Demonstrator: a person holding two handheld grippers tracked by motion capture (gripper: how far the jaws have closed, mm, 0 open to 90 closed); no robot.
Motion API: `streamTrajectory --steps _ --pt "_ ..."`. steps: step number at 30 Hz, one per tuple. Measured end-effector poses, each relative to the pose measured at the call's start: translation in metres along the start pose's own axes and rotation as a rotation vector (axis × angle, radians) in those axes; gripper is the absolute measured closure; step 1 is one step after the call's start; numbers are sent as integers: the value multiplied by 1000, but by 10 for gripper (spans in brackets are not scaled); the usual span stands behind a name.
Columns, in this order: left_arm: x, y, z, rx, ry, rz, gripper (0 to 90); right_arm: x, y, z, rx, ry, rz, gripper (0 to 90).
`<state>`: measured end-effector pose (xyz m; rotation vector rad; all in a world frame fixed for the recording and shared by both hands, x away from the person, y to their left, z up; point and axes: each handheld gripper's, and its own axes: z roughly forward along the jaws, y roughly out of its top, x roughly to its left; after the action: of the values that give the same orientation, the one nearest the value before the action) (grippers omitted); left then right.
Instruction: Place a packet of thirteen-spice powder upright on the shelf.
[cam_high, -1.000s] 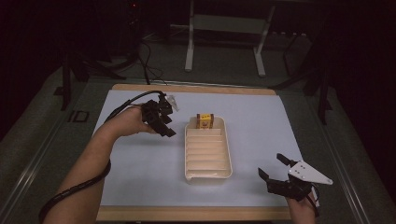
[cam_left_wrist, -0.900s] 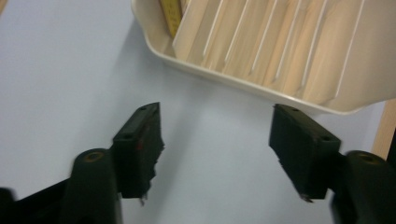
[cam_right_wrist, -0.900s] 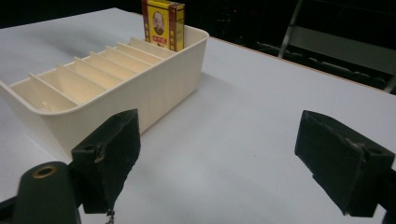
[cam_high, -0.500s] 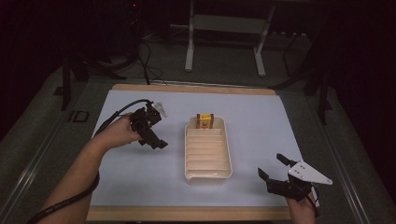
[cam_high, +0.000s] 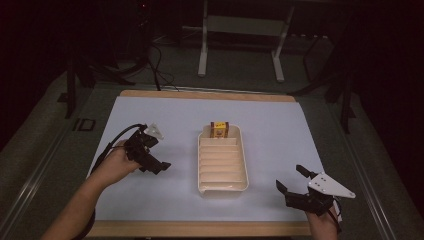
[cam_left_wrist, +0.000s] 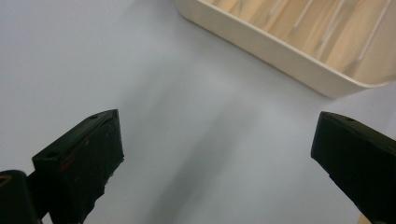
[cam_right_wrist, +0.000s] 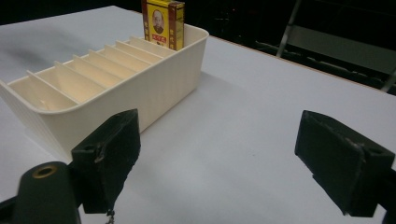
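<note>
**Both grippers empty beside the tray**

My left gripper hangs with jaws wide, the cream tray to its right. My right gripper, also wide, has the tray to its left, with a yellow box upright in the tray's far slot.

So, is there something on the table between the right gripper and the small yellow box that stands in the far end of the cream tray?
Yes. The right gripper is open near the tray's near right corner, and the tray's wall and its row of dividers lie between it and the yellow box. From above, nothing visible blocks it.
</note>
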<state>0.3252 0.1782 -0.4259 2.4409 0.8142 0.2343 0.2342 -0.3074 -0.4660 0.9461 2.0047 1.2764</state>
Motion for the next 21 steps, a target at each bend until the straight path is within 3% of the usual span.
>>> streamTrajectory --steps 5,8,11,19,21 --pt "-11 -15 3 -37 -10 -17 26 1 0 0 0 -1 -4 142" --pt "-19 -26 5 -55 43 -36 26 1 0 0 2 -2 -3 142" --pt "-23 -32 5 -82 62 -56 26 1 0 0 1 -2 -4 142" --pt "-39 -49 9 -130 55 -62 26 1 0 0 -2 -4 -5 143" --pt "-45 -54 10 -147 81 -75 26 1 0 0 -2 -4 -5 142"
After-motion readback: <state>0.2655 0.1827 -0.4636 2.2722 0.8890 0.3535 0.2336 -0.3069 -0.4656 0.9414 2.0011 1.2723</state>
